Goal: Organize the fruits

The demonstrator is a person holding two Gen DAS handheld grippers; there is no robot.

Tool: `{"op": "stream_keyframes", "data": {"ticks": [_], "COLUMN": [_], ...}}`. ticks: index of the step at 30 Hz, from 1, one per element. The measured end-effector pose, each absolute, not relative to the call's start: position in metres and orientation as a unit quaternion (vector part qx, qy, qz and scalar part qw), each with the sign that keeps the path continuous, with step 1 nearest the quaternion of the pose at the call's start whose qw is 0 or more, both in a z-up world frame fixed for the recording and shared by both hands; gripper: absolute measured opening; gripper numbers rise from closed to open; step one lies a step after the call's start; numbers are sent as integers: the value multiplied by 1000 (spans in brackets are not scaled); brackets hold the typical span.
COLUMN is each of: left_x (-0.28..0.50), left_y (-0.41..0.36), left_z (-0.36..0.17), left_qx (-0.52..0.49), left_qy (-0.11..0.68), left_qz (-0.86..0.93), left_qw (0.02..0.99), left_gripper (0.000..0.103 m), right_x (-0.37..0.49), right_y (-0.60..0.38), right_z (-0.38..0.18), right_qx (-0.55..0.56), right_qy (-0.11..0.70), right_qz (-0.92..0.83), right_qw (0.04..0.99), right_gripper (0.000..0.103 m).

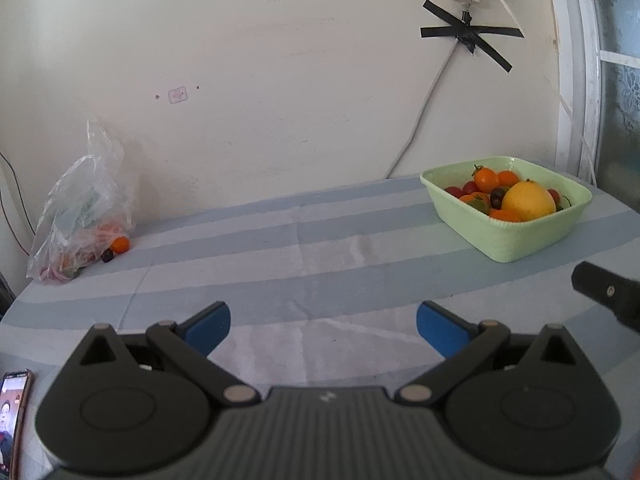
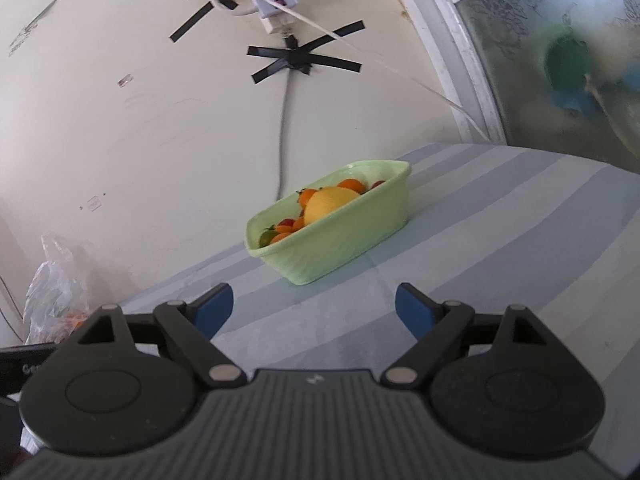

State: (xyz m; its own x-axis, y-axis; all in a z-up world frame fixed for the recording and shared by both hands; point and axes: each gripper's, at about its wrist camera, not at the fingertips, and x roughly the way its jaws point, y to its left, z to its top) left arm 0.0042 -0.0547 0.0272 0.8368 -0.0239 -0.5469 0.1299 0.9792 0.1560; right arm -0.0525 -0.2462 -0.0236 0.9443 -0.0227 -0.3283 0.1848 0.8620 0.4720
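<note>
A pale green basin (image 1: 516, 240) stands at the back right of the striped table, holding a large yellow fruit (image 1: 528, 201), small orange fruits (image 1: 486, 179), red ones and a dark grape. It also shows in the right wrist view (image 2: 340, 240), ahead of my right gripper. A clear plastic bag (image 1: 76, 216) with more fruit lies at the back left; an orange fruit (image 1: 120, 245) and a dark grape (image 1: 107, 256) sit at its mouth. My left gripper (image 1: 323, 326) is open and empty above the table. My right gripper (image 2: 314, 310) is open and empty.
The table wears a blue and white striped cloth (image 1: 320, 248) and stands against a cream wall. A phone (image 1: 14, 416) lies at the front left edge. A power strip and cable (image 2: 276, 4) are taped to the wall. A window frame (image 2: 460, 60) is at right.
</note>
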Motion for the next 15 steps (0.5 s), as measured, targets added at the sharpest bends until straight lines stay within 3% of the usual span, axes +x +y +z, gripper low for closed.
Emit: {"op": "stream_keyframes", "data": {"ticks": [15], "left_x": [12], "left_y": [-63], "left_z": [19], "left_qx": [103], "left_qy": [298], "left_qz": [-51], "left_qw": [948], "left_gripper": [103], "right_x": [-45], "right_y": [-252], "right_z": [-29], "right_qx": [280], "right_qy": [181], "right_qz": [-22], "right_qw": [943], "right_gripper": [90]}}
